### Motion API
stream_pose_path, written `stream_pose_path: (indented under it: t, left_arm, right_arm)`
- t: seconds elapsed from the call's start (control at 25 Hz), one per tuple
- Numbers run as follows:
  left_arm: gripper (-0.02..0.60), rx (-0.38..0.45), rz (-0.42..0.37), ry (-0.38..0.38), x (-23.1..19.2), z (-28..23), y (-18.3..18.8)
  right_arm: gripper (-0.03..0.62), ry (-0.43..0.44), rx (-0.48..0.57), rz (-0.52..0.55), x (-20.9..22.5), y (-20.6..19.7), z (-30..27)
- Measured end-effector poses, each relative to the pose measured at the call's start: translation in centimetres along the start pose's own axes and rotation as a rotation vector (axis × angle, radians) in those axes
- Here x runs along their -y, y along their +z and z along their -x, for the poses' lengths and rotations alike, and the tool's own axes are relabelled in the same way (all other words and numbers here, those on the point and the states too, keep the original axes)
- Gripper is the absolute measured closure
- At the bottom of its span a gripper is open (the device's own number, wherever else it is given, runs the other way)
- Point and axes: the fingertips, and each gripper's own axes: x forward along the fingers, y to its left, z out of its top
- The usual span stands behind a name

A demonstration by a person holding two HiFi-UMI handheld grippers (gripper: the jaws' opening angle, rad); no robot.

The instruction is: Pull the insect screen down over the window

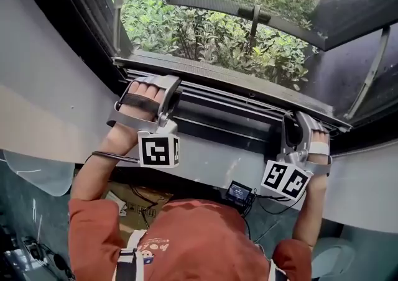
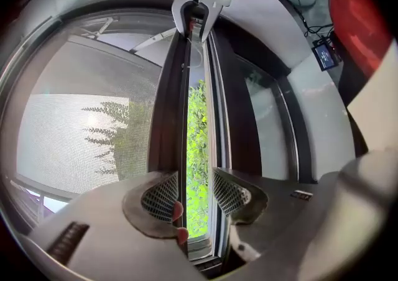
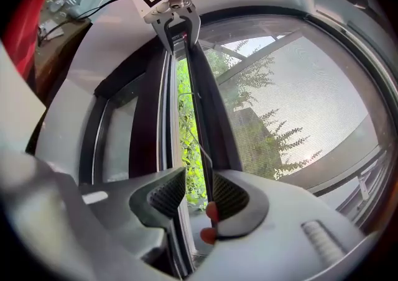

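Left gripper and right gripper sat near opposite ends of the bar at the bottom of the screen. The bar was low, just above the sill, with a thin strip of plants showing between. Left fingers stood apart with the bar's edge between them, maybe touching one pad; right fingers were likewise apart around the bar's lip, not clamped.

No text you can read
Your marker cubes show only black-and-white squares; the small screen and shirt print are too blurred to read.
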Motion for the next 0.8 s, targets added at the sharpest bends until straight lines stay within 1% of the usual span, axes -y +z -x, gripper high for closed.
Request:
stream_pose_path:
  t: [0.2, 0.32, 0.36, 0.44, 0.6, 0.8]
  left_arm:
    - [0.422, 0.0, 0.009, -0.052, 1.6, -0.3, -0.3]
    - [0.422, -0.009, 0.008, -0.085, 2.3, -0.3, -0.4]
    - [0.423, -0.011, 0.01, -0.096, 2.3, -0.3, -0.4]
    - [0.445, -0.015, 0.018, -0.128, 2.3, 0.0, -0.4]
    - [0.448, -0.014, 0.03, -0.198, 2.9, 0.2, -0.3]
    - [0.454, -0.008, 0.037, -0.223, 4.2, -0.2, -0.3]
  right_arm:
    - [0.467, 0.057, -0.004, -0.012, -1.5, 0.0, -0.3]
    - [0.476, 0.073, -0.012, -0.014, -2.0, -0.1, -0.5]
    - [0.488, 0.079, -0.014, -0.022, -2.0, -0.1, -0.4]
    - [0.505, 0.101, -0.016, -0.048, -1.9, 0.0, -0.2]
    - [0.508, 0.163, -0.036, -0.07, -2.5, -0.1, 0.0]
    - [0.51, 0.213, -0.065, -0.053, -3.9, -0.4, -0.2]
